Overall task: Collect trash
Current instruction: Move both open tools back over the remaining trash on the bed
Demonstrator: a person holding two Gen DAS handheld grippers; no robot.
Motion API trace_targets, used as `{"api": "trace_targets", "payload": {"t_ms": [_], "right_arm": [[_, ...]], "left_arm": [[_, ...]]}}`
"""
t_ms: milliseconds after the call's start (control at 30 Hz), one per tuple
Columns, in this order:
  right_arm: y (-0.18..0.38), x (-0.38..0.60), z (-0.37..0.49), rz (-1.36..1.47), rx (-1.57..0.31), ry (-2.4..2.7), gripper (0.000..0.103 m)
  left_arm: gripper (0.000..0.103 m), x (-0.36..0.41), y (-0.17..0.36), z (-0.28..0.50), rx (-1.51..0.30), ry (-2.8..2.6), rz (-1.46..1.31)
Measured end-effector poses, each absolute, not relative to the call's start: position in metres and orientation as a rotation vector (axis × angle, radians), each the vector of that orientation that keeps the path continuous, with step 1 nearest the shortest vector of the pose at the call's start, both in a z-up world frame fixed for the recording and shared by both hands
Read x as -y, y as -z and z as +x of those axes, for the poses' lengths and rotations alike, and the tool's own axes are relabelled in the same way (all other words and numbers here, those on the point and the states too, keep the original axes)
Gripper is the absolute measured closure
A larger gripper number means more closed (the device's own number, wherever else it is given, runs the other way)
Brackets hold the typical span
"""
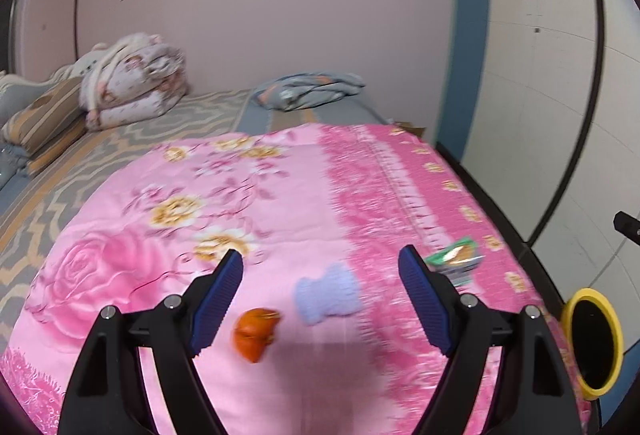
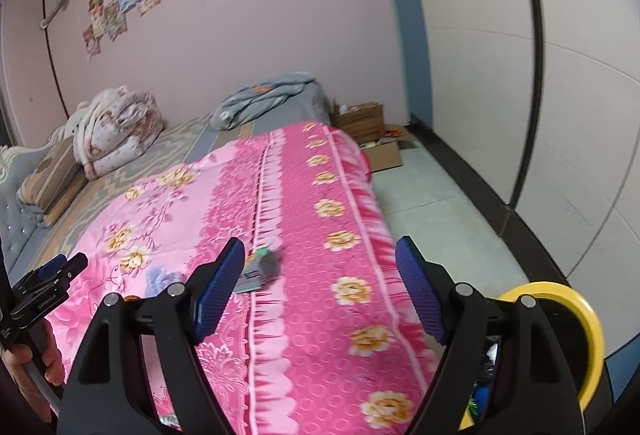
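- Left tongs (image 1: 320, 299) were spread, holding nothing, above the pink bedspread (image 1: 280, 195).
- Right tongs (image 2: 320, 291) were spread too, empty.
- An orange scrap (image 1: 256, 333), a lilac wad (image 1: 326, 293) and a green wrapper (image 1: 454, 259) lay on the bedspread.
- A yellow-rimmed bin (image 1: 592, 343) stood beside the bed.

Orange crumpled scrap (image 1: 256, 333) lies on the pink floral bedspread (image 1: 160, 275). Pale lavender wad (image 1: 326, 293) sits just beside it, apart. Green-and-silver wrapper (image 1: 454, 259) lies flat nearer the bed edge. Yellow-rimmed bin (image 1: 594, 343) stands on the floor beside the bed, mouth open, contents unclear.
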State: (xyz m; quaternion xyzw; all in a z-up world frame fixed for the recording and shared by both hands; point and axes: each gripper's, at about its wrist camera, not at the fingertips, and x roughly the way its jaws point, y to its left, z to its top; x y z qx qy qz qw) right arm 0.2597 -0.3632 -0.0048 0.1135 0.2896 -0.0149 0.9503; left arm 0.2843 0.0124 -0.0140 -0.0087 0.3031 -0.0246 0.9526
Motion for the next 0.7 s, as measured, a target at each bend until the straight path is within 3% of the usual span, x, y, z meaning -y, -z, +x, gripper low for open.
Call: {"api": "trace_targets", "payload": {"t_ms": [300, 700], "right_arm": [[0.045, 0.320, 0.320, 0.205, -0.679, -0.010, 0.029], [0.102, 0.289, 0.381, 0.206, -0.801, 0.011, 0.029]], "left_arm": [[0.026, -0.071, 0.063, 0.307, -0.703, -0.030, -0.080], [0.026, -0.086, 0.117, 0.326, -0.789, -0.019, -0.060]]}}
